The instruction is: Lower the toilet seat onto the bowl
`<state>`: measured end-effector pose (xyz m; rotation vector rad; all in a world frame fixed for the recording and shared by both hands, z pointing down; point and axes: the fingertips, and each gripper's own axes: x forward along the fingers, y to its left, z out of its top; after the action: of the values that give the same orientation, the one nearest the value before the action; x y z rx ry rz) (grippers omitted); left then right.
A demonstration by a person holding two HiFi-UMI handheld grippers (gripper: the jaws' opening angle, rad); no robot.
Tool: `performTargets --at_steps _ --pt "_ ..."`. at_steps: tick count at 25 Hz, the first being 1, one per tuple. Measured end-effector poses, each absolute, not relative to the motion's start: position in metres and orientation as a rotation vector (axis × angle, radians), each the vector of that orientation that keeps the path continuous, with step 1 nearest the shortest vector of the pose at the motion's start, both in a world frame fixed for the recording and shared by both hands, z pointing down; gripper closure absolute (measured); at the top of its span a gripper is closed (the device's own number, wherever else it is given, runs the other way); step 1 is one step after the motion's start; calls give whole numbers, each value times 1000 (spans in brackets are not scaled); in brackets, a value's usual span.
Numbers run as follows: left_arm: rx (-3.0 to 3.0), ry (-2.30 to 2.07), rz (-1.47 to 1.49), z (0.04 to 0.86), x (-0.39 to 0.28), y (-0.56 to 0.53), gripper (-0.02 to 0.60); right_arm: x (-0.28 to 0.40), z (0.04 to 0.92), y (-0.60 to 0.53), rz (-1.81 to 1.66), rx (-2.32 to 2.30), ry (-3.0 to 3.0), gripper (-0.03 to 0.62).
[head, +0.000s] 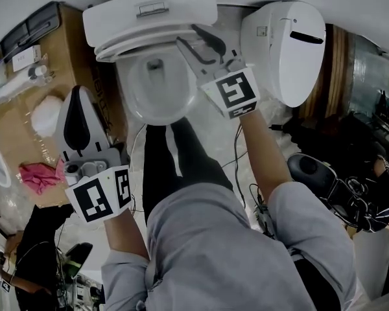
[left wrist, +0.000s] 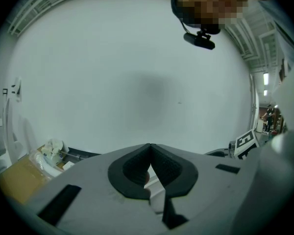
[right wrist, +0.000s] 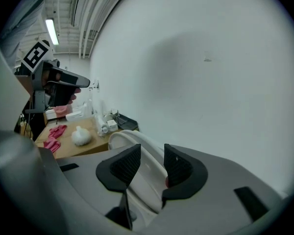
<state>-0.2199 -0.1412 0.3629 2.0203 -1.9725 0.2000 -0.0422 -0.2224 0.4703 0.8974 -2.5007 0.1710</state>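
The right gripper has its jaws apart, and the rim of the white toilet seat runs through the gap between them. It passes close to both pads, but I see neither pad pressing on it. Beyond the jaw tips the seat curves away to the left.

In the head view these jaws point at the toilet bowl, at its right side. Whether the seat lies flat on the bowl I cannot tell.

The left gripper has its jaws together, tips meeting, with nothing between them. Ahead of them is mostly the bare wall.

I judge that the step in hand is the end of the lowering, the letting go. If the seat rests on the bowl, the right jaws must be drawn straight back so that no pad catches the rim. If not, they should close on the rim again and bring it down gently.
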Motion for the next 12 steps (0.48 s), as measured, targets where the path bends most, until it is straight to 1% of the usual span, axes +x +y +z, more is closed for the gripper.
performTargets --at_steps 12 --pt "1995 -1963 233 380 -223 -139 581 -42 491 -223 178 869 -2480 467"
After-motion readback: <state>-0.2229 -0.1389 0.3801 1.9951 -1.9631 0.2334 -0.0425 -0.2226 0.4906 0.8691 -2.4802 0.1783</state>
